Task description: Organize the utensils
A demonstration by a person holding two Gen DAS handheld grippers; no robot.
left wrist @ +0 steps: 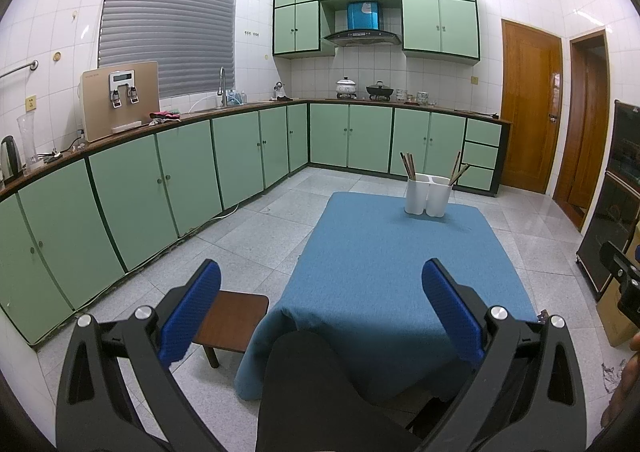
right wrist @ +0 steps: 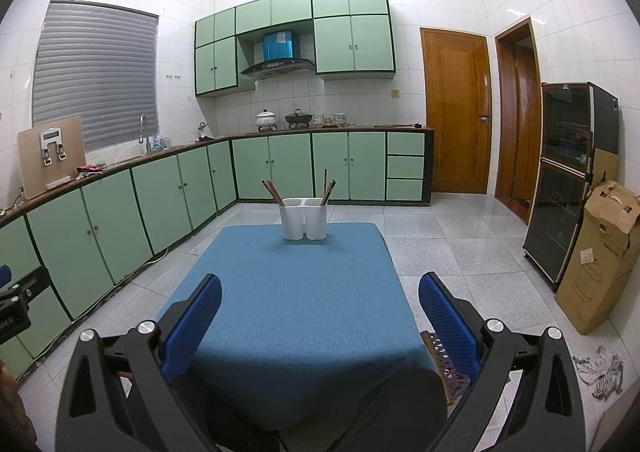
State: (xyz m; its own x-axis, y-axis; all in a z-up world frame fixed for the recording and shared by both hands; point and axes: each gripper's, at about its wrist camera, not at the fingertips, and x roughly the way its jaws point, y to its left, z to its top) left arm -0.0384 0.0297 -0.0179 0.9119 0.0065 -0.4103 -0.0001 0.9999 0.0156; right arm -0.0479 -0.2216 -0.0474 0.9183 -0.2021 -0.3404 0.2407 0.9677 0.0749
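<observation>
A blue-clothed table (right wrist: 288, 292) stood on the tiled floor. At its far edge sat a white two-cup holder (right wrist: 303, 218) (left wrist: 428, 195), chopsticks (right wrist: 273, 191) leaning in both cups. Nearest, the left gripper (left wrist: 320, 308) and right gripper (right wrist: 320, 316) hung with fingers wide apart, holding nothing.

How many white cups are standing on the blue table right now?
2. The left cup and the right cup stand touching side by side at the far end of the blue table, each holding chopsticks.
</observation>
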